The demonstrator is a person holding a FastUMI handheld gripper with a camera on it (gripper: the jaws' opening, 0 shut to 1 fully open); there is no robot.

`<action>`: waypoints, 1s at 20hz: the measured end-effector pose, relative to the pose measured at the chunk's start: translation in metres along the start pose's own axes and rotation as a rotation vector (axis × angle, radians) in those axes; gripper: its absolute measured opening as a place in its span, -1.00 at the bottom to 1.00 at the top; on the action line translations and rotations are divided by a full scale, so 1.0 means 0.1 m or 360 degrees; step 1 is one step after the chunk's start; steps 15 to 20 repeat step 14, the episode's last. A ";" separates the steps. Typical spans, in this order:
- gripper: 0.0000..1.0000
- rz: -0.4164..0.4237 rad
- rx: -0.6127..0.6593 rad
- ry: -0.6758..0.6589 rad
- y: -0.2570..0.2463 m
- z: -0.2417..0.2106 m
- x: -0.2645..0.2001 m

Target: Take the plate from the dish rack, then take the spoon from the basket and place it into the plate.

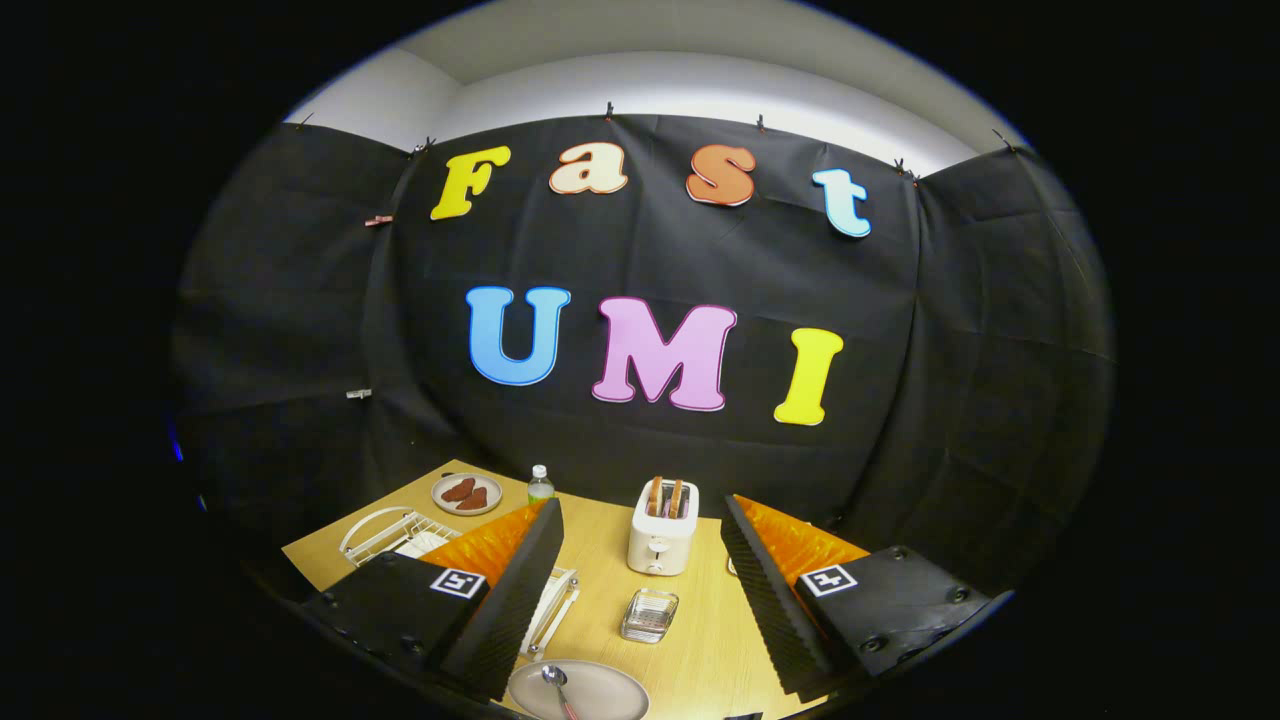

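A grey plate (pixel 585 692) lies on the wooden table (pixel 600 560) close below, between the fingers. A spoon (pixel 556 682) rests in it, bowl toward the far side. My gripper (pixel 640 575) is lifted above the table, its fingers spread wide with nothing between them. A white wire dish rack (pixel 385 532) stands beyond the left finger, partly hidden by it. A white basket (pixel 555 600) lies just inside the left finger, mostly covered.
A white toaster (pixel 662 530) with two slices stands ahead between the fingers. A small clear glass dish (pixel 649 614) sits in front of it. A plate with brown food (pixel 467 493) and a small bottle (pixel 540 485) stand at the table's far left.
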State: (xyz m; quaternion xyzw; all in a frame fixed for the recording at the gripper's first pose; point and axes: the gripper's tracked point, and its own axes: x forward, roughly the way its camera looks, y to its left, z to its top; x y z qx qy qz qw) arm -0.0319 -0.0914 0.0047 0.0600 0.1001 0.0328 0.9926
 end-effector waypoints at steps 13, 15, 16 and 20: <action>0.96 0.0030 0.0001 0.0052 0.08 -0.08 -0.02; 0.96 0.0028 -0.0003 0.0052 0.07 -0.08 -0.02; 0.96 0.0028 -0.0003 0.0052 0.07 -0.08 -0.02; 0.96 0.0028 -0.0003 0.0052 0.07 -0.08 -0.02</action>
